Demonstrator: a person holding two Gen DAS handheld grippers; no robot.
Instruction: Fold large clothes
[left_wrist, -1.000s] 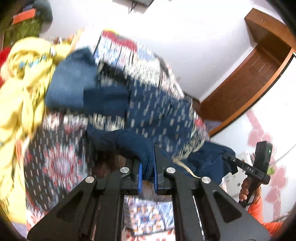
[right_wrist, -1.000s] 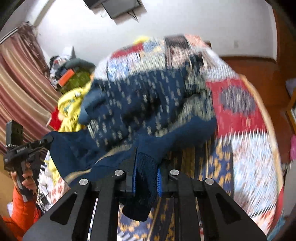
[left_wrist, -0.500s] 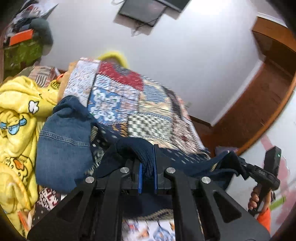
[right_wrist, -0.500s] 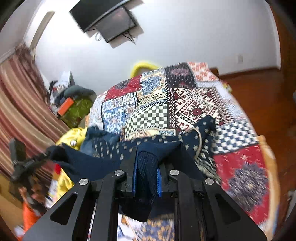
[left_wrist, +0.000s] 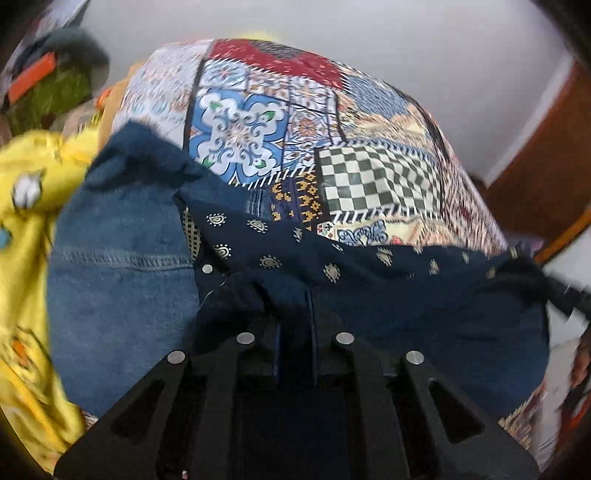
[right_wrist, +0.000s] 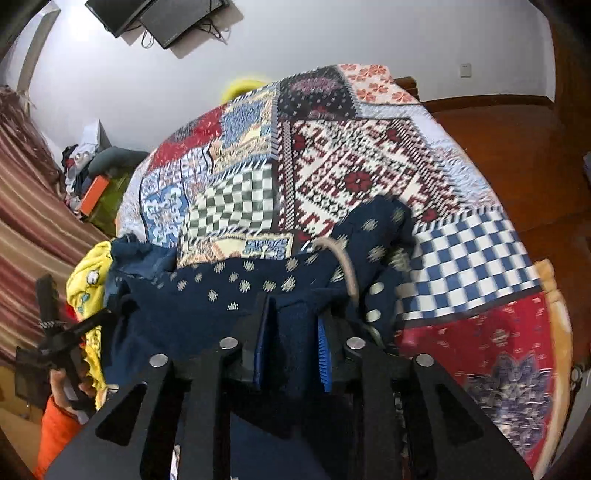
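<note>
Patchwork bedspread (right_wrist: 369, 166); wall-mounted screens (right_wrist: 159, 18); striped curtain (right_wrist: 26, 206).

Both tongs carried the navy printed garment (right_wrist: 236, 284) forward over the patchwork bedspread (right_wrist: 369, 166) and lowered it; its edge then lay stretched across the bed. Right tongs (right_wrist: 291, 347) jaws were opening, cloth still between them; left tongs (left_wrist: 294, 343) eased slightly, cloth still between.

Counted: 2 grippers, left gripper (left_wrist: 293, 325) & right gripper (right_wrist: 291, 347). 1 navy printed garment (right_wrist: 229, 295), 1 pair of blue jeans (left_wrist: 118, 266), 1 yellow cartoon-print blanket (left_wrist: 26, 206), 1 patchwork bedspread (right_wrist: 362, 162). 1 wall-mounted TV (right_wrist: 159, 16), 1 orange box (right_wrist: 94, 194). 1 hand (right_wrist: 68, 387) seen.
</note>
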